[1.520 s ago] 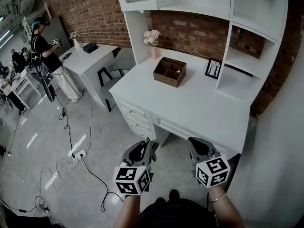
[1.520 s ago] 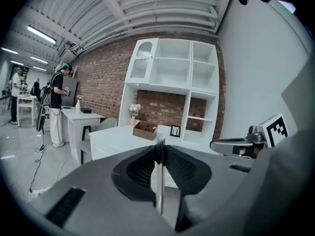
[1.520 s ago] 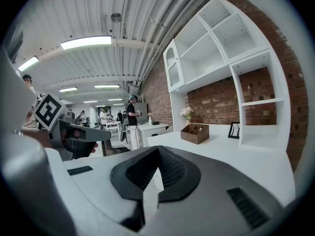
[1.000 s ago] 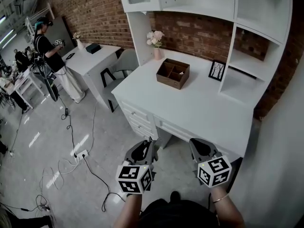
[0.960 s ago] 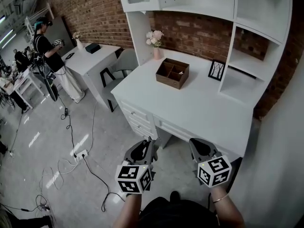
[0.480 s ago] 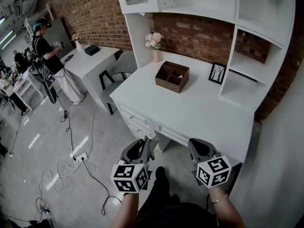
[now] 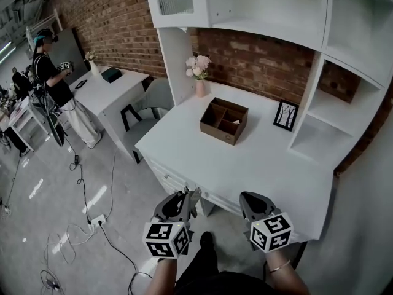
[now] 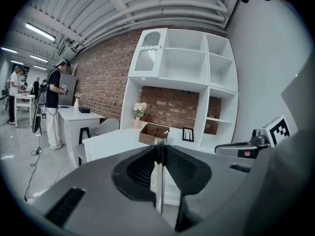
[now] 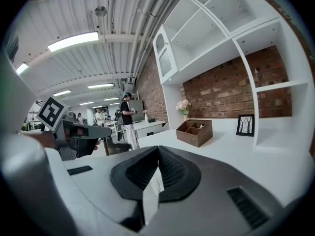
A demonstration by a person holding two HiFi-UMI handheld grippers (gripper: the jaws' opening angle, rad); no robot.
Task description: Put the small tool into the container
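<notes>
A brown wooden container [image 7: 224, 120] with compartments stands at the back of the white desk [image 7: 258, 165]; it also shows in the left gripper view [image 8: 153, 133] and the right gripper view [image 9: 194, 131]. My left gripper [image 7: 184, 199] hovers off the desk's front edge, shut on a thin metal small tool [image 8: 158, 181] that stands upright between its pads. The tool's tip [image 7: 194, 195] pokes out past the jaws. My right gripper [image 7: 252, 201] hangs beside it, shut, with nothing in it [image 9: 158, 149]. Both are well short of the container.
A vase of flowers [image 7: 199, 72] and a framed picture [image 7: 285, 115] flank the container. White shelves [image 7: 319, 128] rise over the desk's right part. A chair [image 7: 147, 103] and a second desk [image 7: 107, 88] stand to the left, with a person [image 7: 52, 78] beyond. Cables [image 7: 80, 183] trail over the floor.
The desk and container have come closer and larger in view. Both grippers hold their side-by-side pose and now sit nearer the desk's front edge. The jaws have not moved.
</notes>
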